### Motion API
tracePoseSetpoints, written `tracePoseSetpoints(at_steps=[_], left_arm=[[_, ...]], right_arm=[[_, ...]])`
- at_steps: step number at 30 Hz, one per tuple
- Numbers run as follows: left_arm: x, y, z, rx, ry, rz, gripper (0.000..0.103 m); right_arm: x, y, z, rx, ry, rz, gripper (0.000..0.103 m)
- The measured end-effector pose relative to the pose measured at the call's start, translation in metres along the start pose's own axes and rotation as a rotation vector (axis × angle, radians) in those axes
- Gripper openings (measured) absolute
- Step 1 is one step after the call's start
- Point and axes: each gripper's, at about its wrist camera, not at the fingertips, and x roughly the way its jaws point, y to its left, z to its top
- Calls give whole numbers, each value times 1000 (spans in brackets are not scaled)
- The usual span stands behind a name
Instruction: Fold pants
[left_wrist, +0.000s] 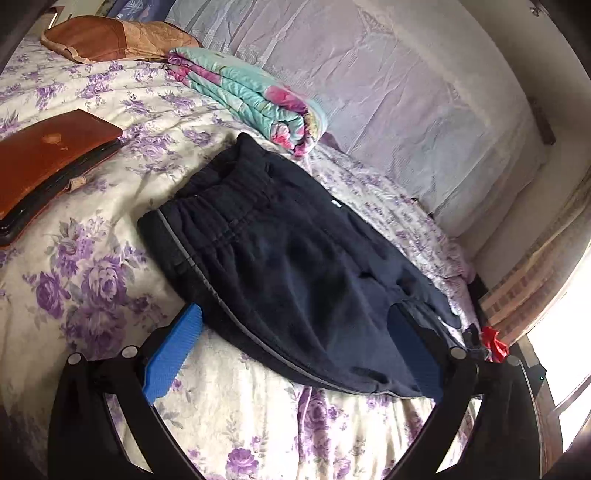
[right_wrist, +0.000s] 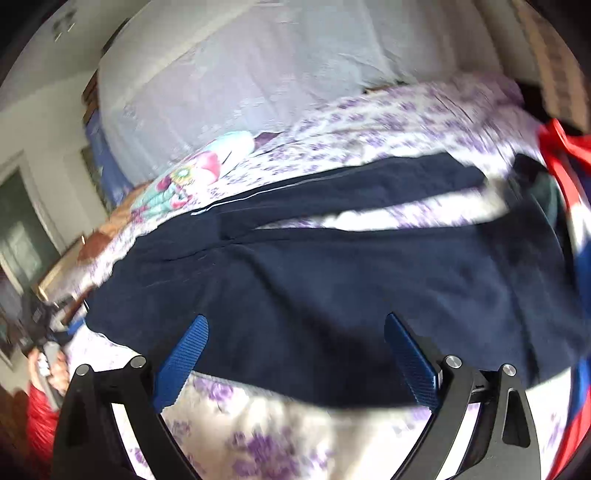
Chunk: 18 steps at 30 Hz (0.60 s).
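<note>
Presently, left wrist view: pants (left_wrist: 280, 258), dark navy, lying on the bed (left_wrist: 92, 280) over a purple-flowered cover. Waistband toward the far left, body running down to the near right; grey piping along the near edge. They look partly folded, the legs not fully traceable. Left tongs (left_wrist: 295, 354) released, jaws spread wide, nothing between the pads; the near edge of the pants lies just ahead, and the right-hand pad stands against the cloth, contact uncertain. Also listed: folded floral quilt (left_wrist: 255, 99), brown laptop-like case (left_wrist: 51, 158), tan pillow (left_wrist: 110, 37). One small white tag on the pants, too small to read; no other writing.

Right wrist view, blurred: pants (right_wrist: 332, 280) directly ahead of the right tongs (right_wrist: 295, 354), long axis running left to right across the frame, a strip of bed cover showing between two dark layers. Right tongs released, jaws wide, empty, fingertips over the near hem. Judgement: both tongs sit close to the near edge; neither is clearly nearer. No legible labels.
</note>
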Motion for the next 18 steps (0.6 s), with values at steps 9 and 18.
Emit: tracePoseSetpoints(at_steps=[9,18], left_arm=[[20,7,16,-73,46,109,98],[14,9,15,-103,45,92,98]], right_arm=[[-22,-53,-18,240,-10,91,97],[-35,-60,-24,247,46,82,97]])
